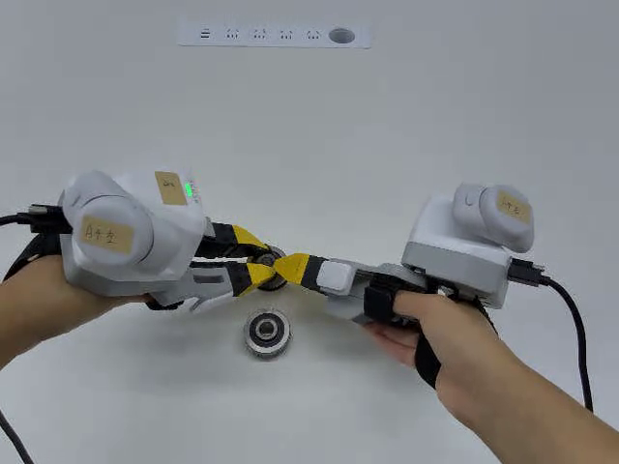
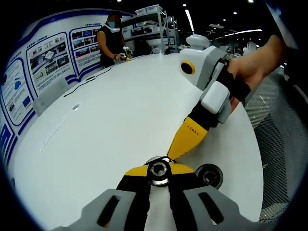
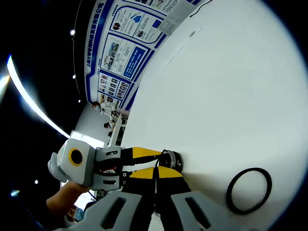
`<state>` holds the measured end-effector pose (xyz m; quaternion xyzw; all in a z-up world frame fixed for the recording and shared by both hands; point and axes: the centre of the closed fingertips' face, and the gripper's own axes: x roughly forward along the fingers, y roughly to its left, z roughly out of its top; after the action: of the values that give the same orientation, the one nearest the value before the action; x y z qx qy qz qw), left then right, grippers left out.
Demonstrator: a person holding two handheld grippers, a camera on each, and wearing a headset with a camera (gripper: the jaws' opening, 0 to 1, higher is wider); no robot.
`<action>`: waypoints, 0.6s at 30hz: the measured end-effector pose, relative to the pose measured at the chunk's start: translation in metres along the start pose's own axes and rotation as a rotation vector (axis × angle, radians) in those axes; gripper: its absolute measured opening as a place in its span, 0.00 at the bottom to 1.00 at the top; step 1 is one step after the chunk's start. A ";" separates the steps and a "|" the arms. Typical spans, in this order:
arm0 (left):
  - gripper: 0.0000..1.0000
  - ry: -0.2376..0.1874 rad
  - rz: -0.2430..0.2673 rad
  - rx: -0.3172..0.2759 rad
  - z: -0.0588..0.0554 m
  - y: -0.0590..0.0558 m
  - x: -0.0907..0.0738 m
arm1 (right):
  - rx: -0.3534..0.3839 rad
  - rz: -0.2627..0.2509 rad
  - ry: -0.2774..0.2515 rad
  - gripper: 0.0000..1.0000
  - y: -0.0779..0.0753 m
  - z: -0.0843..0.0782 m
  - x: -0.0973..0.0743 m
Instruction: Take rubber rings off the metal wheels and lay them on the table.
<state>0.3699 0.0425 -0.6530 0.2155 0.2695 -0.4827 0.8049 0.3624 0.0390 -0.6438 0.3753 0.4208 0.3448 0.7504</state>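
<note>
Two wheels: one wheel lies on the bench; my left tongs clamp the other wheel; right tongs, narrowed, meet its rubber ring: soft, stretchy, so I'd pinch its edge.

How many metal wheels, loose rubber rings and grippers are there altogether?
Metal wheels: 2, the held wheel and the wheel on the table.
Loose rubber ring: 1.
Grippers: 2, left gripper and right gripper.
Total: 5.

Black rubber ring flat on table
</note>
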 end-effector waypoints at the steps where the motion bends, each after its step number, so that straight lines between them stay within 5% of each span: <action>1: 0.14 0.002 0.002 -0.004 0.000 0.000 0.000 | 0.000 -0.004 -0.001 0.01 0.000 0.000 0.000; 18: 0.24 0.036 0.051 0.014 -0.006 0.005 -0.017 | -0.035 -0.049 -0.018 0.01 -0.002 0.004 0.005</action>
<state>0.3667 0.0599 -0.6459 0.2368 0.2750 -0.4598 0.8105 0.3688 0.0415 -0.6458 0.3550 0.4171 0.3302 0.7688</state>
